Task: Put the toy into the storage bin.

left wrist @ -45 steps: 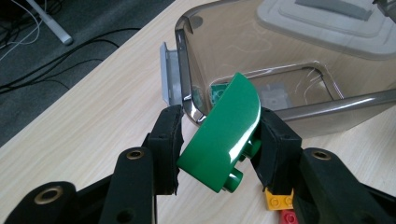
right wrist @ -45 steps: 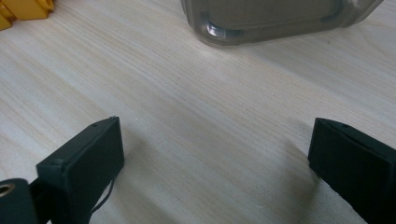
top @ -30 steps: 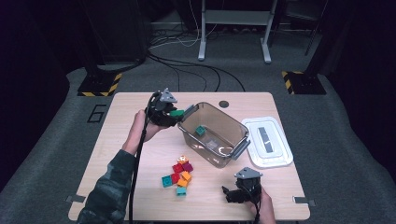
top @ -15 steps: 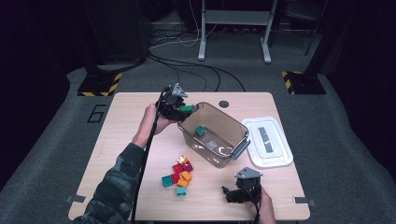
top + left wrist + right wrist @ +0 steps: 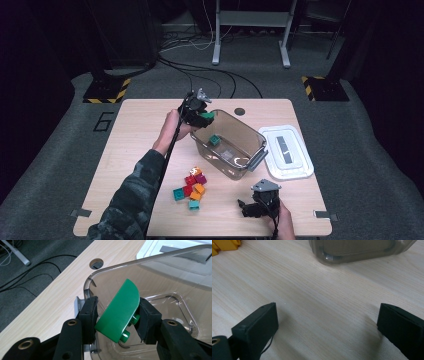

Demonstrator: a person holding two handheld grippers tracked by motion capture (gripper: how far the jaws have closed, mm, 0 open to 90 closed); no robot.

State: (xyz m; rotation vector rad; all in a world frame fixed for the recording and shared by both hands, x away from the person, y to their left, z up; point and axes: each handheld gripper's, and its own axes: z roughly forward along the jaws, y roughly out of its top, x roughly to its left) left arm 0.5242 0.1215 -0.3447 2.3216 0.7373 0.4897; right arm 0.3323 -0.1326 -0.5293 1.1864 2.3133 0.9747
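Observation:
My left gripper [image 5: 202,118] [image 5: 117,315] is shut on a green brick [image 5: 120,308] [image 5: 206,116] with a rounded edge, held tilted just over the near-left rim of the clear plastic bin [image 5: 231,145] [image 5: 162,277]. A teal brick [image 5: 214,140] lies inside the bin. Several loose bricks in red, orange, magenta and teal [image 5: 191,189] sit in a pile on the table in front of the bin. My right gripper [image 5: 248,208] [image 5: 327,327] rests open near the table's front edge, nothing between its pads, and the bin's wall [image 5: 359,251] shows ahead of it.
The bin's white lid [image 5: 288,151] lies flat to the right of the bin. A round cable hole [image 5: 240,111] [image 5: 97,263] is in the tabletop behind the bin. Cables run across the floor beyond the wooden table [image 5: 130,135].
My left gripper has carried the green brick to the right, from beside the bin to over its rim. The right gripper has stayed in place.

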